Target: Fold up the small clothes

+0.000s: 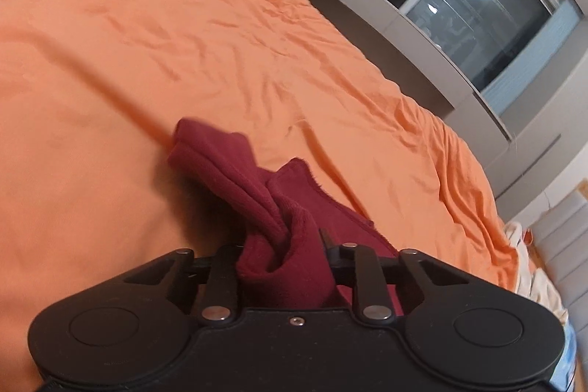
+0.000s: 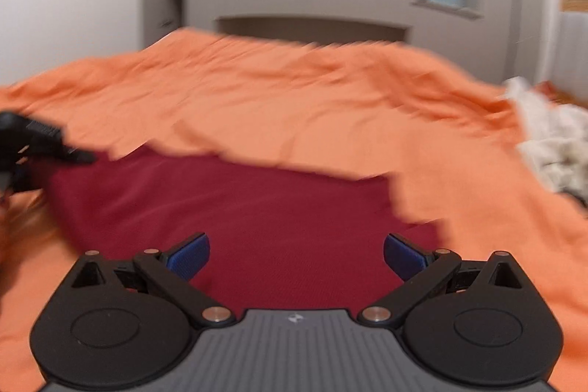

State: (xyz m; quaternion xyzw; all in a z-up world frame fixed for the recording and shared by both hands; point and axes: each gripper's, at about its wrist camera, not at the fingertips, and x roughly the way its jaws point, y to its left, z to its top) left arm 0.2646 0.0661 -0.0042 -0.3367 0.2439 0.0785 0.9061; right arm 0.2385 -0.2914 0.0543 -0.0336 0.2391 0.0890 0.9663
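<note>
A dark red garment (image 2: 235, 208) lies spread on the orange bed sheet (image 2: 294, 105). In the left wrist view one end of the garment (image 1: 264, 204) is bunched and lifted, and my left gripper (image 1: 284, 245) is shut on that bunch, which hides the fingertips. The same left gripper (image 2: 40, 142) shows as a black shape at the garment's left edge in the right wrist view. My right gripper (image 2: 296, 256) hovers over the near part of the garment, open, its blue pads (image 2: 191, 256) wide apart with nothing between them. The right wrist view is blurred.
The orange sheet (image 1: 147, 43) covers the whole bed. A heap of cream cloth (image 2: 551, 142) lies at the bed's right side. Beyond the bed stand a grey window frame (image 2: 312, 2) with dark glass and a white wall (image 2: 73, 6).
</note>
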